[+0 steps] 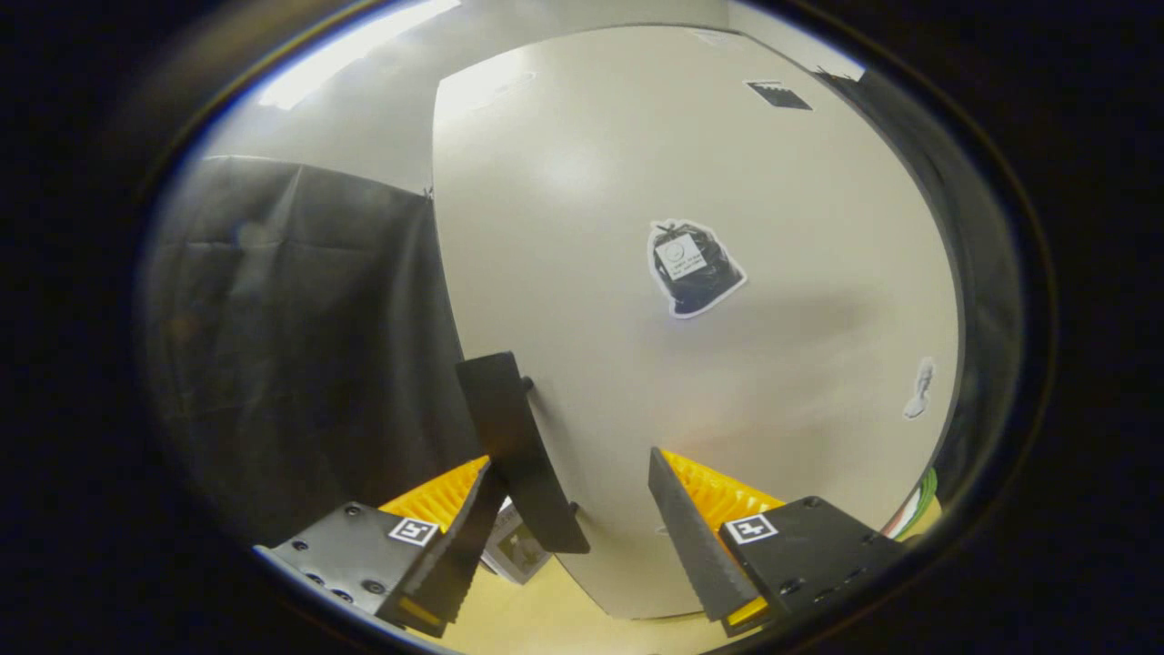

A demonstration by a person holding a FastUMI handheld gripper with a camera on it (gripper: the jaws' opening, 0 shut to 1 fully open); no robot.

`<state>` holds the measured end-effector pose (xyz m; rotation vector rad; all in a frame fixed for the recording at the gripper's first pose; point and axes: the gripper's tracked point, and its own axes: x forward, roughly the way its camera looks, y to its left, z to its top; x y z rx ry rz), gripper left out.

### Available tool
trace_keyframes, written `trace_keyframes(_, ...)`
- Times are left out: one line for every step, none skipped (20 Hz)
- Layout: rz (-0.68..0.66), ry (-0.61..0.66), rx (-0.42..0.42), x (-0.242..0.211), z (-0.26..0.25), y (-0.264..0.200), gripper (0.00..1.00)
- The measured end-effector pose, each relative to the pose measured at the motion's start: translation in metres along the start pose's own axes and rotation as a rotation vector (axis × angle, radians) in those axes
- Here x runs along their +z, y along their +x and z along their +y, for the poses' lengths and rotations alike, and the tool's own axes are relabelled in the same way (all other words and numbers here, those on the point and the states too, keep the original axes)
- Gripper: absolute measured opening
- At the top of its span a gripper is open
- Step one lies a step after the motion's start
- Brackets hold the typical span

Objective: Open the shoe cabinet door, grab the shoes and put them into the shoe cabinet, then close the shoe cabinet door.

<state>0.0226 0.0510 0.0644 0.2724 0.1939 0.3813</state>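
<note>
The claw is lining up, fingers apart, around the black handle to swing the cabinet door.

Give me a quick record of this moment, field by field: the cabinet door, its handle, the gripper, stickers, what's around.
door: pale shoe cabinet door, looks shut, fills the space ahead
handle: black bar handle near the door's edge, between the fingers, close to one of them
gripper: gripper open, fingers either side of the handle, not pressing it
stickers: dark bag-shaped sticker mid-door; small pale sticker lower down
surroundings: black cloth wall beside the door; yellowish floor below
</note>
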Motion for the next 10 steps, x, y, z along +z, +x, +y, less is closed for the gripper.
trace_keyframes(-0.004,-0.001,-0.003,0.0002,-0.0001,0.0002,0.98)
trace_keyframes(-0.007,-0.002,-0.005,0.0002,-0.0002,0.0005,0.98)
trace_keyframes(-0.009,-0.002,-0.005,0.0007,0.0,-0.0001,0.98)
trace_keyframes(-0.009,0.0,-0.005,0.0012,0.0003,-0.0003,0.98)
trace_keyframes(-0.01,0.001,-0.006,0.0008,0.0002,-0.0005,0.98)
trace_keyframes(-0.007,0.001,-0.006,-0.0003,0.0005,-0.0023,0.98)
trace_keyframes(-0.013,-0.005,-0.006,-0.0004,0.0007,-0.0013,0.98)
trace_keyframes(-0.012,-0.011,-0.004,-0.0007,0.0005,-0.0013,0.98)
trace_keyframes(-0.017,-0.014,-0.003,0.0007,0.0014,-0.0014,0.98)
trace_keyframes(-0.017,-0.017,-0.001,0.0004,0.0016,-0.002,0.98)
